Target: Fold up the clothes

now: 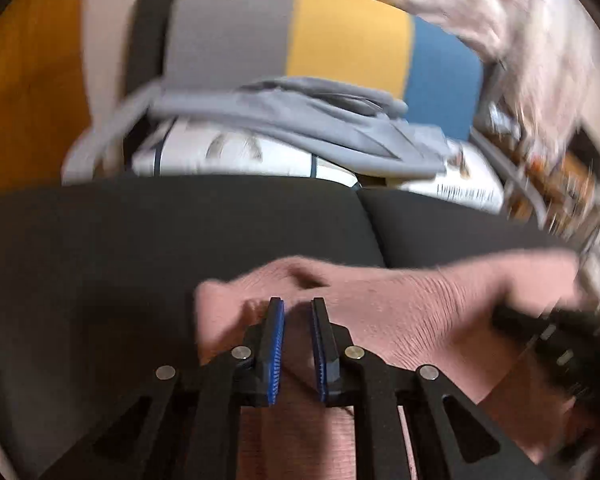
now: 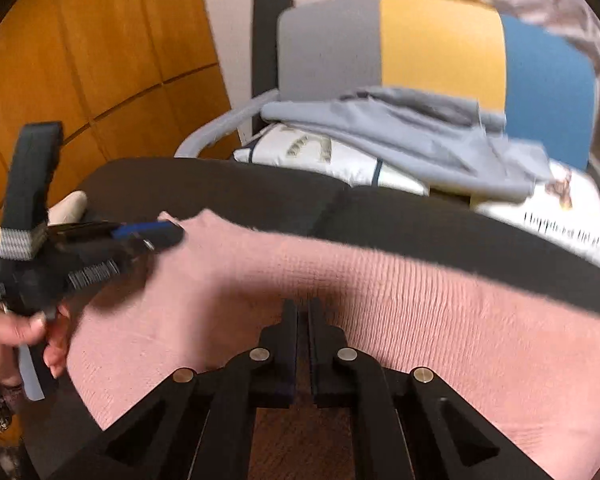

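A pink knitted garment (image 1: 400, 304) lies on a black cushioned seat (image 1: 140, 232); it also shows in the right wrist view (image 2: 420, 312). My left gripper (image 1: 298, 304) has its jaws narrowly apart with a fold of the pink knit between the blue pads. It also appears at the left of the right wrist view (image 2: 156, 236), at the garment's corner. My right gripper (image 2: 303, 306) is shut on the pink garment's near edge. It shows blurred at the right of the left wrist view (image 1: 508, 316).
A grey garment (image 2: 400, 132) lies on white printed cushions (image 2: 340, 156) behind the seat (image 2: 220, 188). A grey, yellow and blue backrest (image 2: 440, 44) stands behind them. An orange wooden wall (image 2: 80, 60) is at the left. A pale hanging cloth (image 1: 520, 40) is at the upper right.
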A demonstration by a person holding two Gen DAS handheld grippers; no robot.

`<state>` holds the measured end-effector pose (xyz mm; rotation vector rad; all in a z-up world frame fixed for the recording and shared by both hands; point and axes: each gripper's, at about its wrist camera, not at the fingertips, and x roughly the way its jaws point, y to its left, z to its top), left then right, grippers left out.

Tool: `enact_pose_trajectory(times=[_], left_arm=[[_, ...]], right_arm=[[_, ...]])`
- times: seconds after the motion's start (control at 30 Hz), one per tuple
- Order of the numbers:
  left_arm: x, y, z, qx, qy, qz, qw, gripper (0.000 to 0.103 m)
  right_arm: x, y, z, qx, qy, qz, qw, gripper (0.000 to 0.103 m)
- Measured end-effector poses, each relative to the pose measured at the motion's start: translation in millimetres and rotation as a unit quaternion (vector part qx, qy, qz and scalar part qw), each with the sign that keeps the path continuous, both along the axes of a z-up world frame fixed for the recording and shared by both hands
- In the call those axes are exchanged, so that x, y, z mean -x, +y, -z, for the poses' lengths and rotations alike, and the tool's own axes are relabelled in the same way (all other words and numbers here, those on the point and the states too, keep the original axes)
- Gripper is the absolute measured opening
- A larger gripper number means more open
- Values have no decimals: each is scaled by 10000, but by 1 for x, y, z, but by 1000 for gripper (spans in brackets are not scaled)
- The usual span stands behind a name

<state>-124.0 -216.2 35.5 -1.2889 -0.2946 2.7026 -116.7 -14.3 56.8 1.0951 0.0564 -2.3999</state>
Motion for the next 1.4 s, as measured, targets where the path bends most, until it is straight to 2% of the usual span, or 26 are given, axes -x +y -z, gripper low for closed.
enact_pose_trajectory(times=[0.03, 0.1, 0.17, 0.27, 0.33, 0.37, 0.4, 0.57, 0.7, 0.83, 0.97, 1.07, 1.17, 1.4], left_arm=[[-1, -6, 5, -150, -43, -31, 9999, 14], [-9, -6, 10, -27, 223, -3, 9997, 14], [-13, -2, 10, 113, 315, 22, 9994, 14], [-25, -7, 1, -187, 345, -259, 9989, 14], [-33, -11, -6, -397, 362, -452, 9975, 14], [-39, -9, -11, -452, 471, -472, 9967, 14], [-46, -7, -16, -501, 590, -485, 9958, 14], [-71, 50, -31, -685, 839, 249, 9938, 14], [-78, 101, -28, -652, 802, 668, 9924, 14], [-81, 135, -20, -737, 678, 760, 9921, 14], [-86, 150, -18, -602, 687, 624, 9939, 14], [-86, 153, -19, -443, 692, 549, 9951, 19], [-83, 154, -16, -355, 563, 518, 9964, 19], [-82, 165, -13, -469, 493, 649, 9956, 19]], right_arm=[[1, 1, 5, 85, -37, 49, 9999, 6], [1, 1, 11, 215, -58, 115, 9997, 6], [4, 4, 12, 349, -170, 90, 9992, 6], [0, 22, 0, 672, -345, 52, 9971, 8], [-15, 49, -15, 924, -216, 214, 9953, 29], [-24, 67, -22, 1026, -90, 349, 9941, 58], [-34, 88, -28, 1096, 50, 536, 9925, 76], [-68, 205, -37, 1041, 222, 1610, 9812, 76], [-79, 301, -21, 1253, -317, 2598, 9570, 77], [-87, 360, 1, 1506, -746, 3148, 9342, 77], [-91, 381, 13, 1677, -903, 3211, 9277, 77], [-90, 383, 16, 1845, -936, 3106, 9277, 79], [-82, 382, 19, 1921, -985, 3001, 9292, 81], [-50, 364, 34, 2195, -1294, 2648, 9301, 82]])
